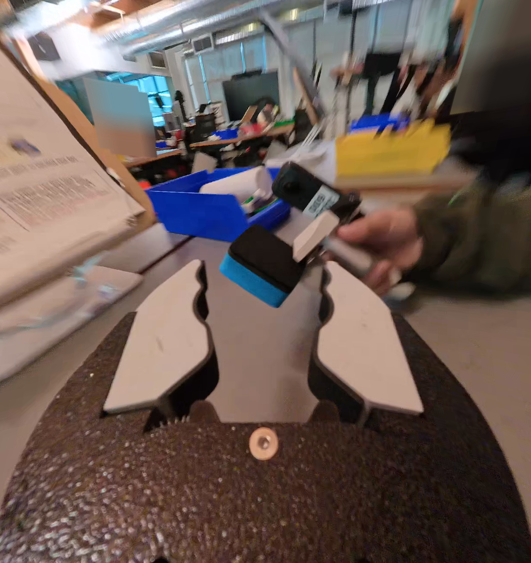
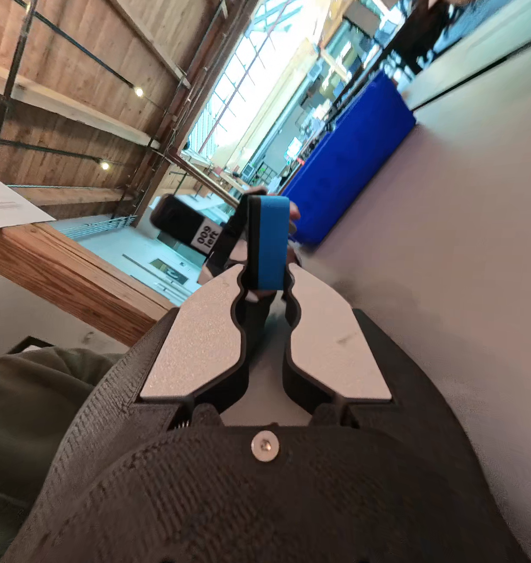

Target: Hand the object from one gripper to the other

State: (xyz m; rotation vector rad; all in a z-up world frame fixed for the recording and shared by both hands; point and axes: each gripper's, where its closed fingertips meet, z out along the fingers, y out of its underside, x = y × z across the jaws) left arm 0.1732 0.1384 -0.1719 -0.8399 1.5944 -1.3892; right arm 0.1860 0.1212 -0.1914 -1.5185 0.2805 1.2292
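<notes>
The object is a block with a black top and a blue foam base (image 1: 258,271). My right gripper (image 2: 265,271) is shut on it and holds it above the grey table (image 1: 441,350); the block (image 2: 272,243) stands on edge between its fingertips. In the left wrist view the right gripper (image 1: 288,253) comes in from the right, held by a hand (image 1: 380,237). My left gripper (image 1: 262,268) is open. The block hangs at the level of its fingertips, in the gap between them, touching neither. The left gripper's camera (image 2: 179,221) shows just behind the block.
A blue bin (image 1: 203,210) with a white roll stands on the table beyond the block; it also shows in the right wrist view (image 2: 349,170). A cardboard sheet with printed paper (image 1: 45,182) leans at the left above a clear plastic bag (image 1: 60,304). An olive sleeve (image 1: 471,237) is at the right.
</notes>
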